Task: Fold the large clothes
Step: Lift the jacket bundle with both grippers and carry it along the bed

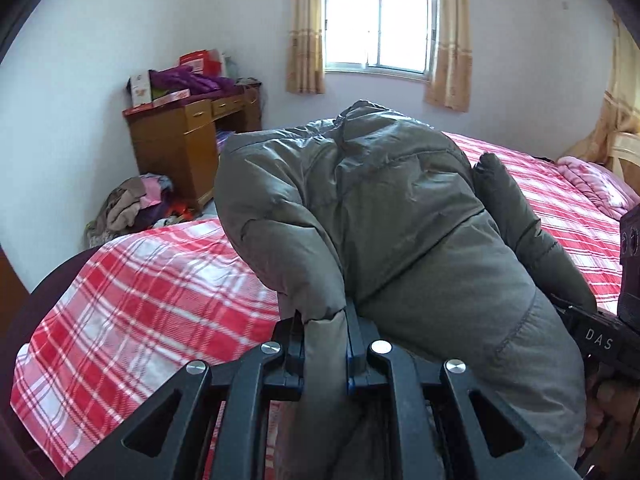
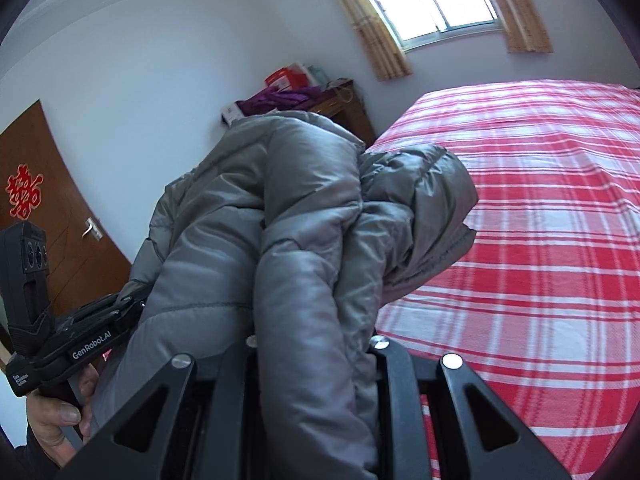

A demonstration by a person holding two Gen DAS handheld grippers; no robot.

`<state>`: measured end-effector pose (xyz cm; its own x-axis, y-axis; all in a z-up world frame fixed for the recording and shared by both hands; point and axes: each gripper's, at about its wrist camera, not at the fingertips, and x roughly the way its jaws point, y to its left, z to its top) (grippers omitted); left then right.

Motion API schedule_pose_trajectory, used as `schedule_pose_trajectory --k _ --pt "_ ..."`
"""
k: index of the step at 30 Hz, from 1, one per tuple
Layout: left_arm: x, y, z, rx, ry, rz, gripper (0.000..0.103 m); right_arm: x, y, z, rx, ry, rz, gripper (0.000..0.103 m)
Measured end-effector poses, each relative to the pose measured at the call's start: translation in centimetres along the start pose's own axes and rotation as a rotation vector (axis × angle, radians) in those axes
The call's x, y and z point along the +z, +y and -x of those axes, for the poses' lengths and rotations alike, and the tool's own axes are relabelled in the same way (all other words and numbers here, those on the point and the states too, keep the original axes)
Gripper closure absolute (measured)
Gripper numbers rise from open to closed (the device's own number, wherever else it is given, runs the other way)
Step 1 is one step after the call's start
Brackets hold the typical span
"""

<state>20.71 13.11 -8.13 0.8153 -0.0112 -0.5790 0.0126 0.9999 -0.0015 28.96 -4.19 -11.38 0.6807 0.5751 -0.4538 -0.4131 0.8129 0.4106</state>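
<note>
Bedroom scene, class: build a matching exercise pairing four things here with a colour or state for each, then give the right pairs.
Things:
1. puffer jacket
2. bed sheet
3. curtains
4. left tool

Colour or state:
A. red and white checks
B. clamped on a fold of fabric
C. grey, held up above the bed
D. pale yellow, drawn aside

Pairs: 1-C, 2-A, 3-D, 4-B
</note>
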Motion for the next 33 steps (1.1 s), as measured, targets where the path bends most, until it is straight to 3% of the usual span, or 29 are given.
schedule_pose_trajectory --k 17,33 --pt "-2.3 5.6 -1.1 0.045 0.04 0.081 0.09 -1.0 3.5 -5.1 0.026 0.095 0.055 0.082" --pt "-4.5 8.0 -2.8 0.06 0.084 0.119 0.09 -1.7 4.5 -8.7 0.018 0.167 0.092 0.082"
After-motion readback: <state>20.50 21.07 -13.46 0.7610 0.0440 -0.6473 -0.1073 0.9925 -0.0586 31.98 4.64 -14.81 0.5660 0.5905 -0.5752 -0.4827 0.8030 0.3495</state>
